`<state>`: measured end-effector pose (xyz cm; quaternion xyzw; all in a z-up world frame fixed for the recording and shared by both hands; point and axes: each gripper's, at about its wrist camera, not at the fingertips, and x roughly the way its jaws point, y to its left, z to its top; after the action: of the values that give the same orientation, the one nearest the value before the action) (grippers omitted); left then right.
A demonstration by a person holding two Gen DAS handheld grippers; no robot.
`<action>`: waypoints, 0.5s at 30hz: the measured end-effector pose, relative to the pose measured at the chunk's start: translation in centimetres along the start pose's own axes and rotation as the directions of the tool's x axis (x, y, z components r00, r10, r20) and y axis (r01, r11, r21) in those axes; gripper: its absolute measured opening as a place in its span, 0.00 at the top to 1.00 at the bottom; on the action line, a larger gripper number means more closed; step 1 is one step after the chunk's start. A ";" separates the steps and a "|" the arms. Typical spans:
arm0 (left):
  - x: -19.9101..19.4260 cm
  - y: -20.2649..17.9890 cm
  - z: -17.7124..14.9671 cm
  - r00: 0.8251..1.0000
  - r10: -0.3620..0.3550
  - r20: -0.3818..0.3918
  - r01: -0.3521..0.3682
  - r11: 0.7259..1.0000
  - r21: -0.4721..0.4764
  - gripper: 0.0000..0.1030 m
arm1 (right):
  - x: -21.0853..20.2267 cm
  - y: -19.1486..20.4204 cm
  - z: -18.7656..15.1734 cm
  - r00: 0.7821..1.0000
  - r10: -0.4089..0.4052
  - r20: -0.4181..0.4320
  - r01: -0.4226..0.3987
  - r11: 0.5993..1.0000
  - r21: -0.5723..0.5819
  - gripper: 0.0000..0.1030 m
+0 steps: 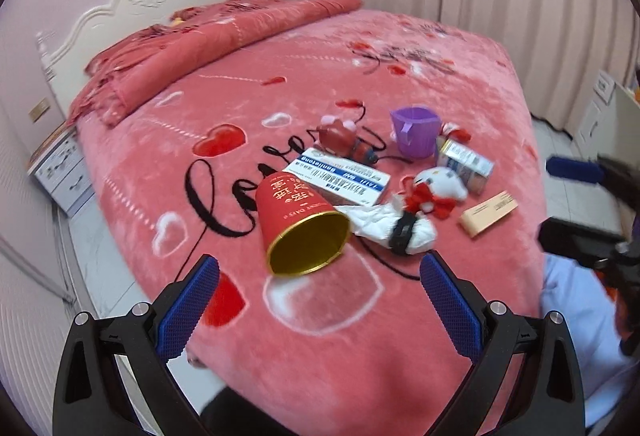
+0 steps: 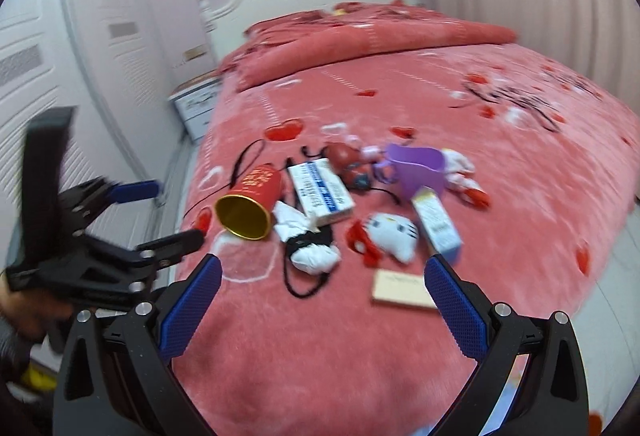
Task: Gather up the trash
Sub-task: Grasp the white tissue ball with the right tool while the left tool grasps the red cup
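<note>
- Left gripper (image 1: 320,284) and right gripper (image 2: 324,286) both gape wide, holding nothing.
- Red paper cup (image 1: 300,222) lies tipped (gold mouth nearward) on the bed (image 1: 360,336), crumpled tissue (image 1: 384,222) just right.

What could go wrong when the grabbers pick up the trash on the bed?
The red paper cup lies on its side, so it may roll away if the open left gripper nudges it. The crumpled tissue touches the white plush toy, so a grab could catch the toy too. The blanket is soft, and fingers could snag it.
</note>
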<state>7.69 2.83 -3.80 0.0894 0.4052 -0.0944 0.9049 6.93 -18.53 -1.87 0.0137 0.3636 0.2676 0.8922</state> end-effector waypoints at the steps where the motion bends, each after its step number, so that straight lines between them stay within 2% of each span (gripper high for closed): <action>1: 0.7 0.3 0.0 1.000 -0.003 -0.008 0.003 1.000 0.007 0.04 | 0.6 -0.1 0.2 1.000 0.021 -0.005 -0.021 1.000 -0.005 0.06; 3: 2.2 1.1 0.0 0.999 -0.007 -0.032 0.008 1.000 0.010 0.04 | 1.9 -0.4 0.6 0.998 0.067 -0.020 -0.067 0.998 -0.005 0.14; 8: 4.6 2.4 0.2 0.997 -0.042 -0.057 0.044 0.999 0.027 0.04 | 5.3 -0.5 0.8 0.989 0.118 -0.089 -0.121 0.992 -0.028 0.29; 12: 6.2 2.9 0.3 0.995 -0.057 -0.083 0.062 0.997 0.055 0.04 | 8.1 -0.2 0.6 0.982 0.120 -0.147 -0.132 0.989 -0.071 0.39; 14: 6.6 3.2 0.3 0.993 -0.080 -0.089 0.086 0.995 0.060 0.12 | 9.1 -0.1 0.3 0.980 0.109 -0.165 -0.125 0.988 -0.087 0.40; 15: 6.9 3.4 0.3 0.991 -0.096 -0.096 0.102 0.993 0.058 0.20 | 9.6 0.0 0.3 0.978 0.109 -0.176 -0.127 0.987 -0.095 0.41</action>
<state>13.29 5.32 -8.50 0.1016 0.4477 -0.1477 0.8760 12.81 -13.84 -7.87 -0.0352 0.4224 0.3391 0.8398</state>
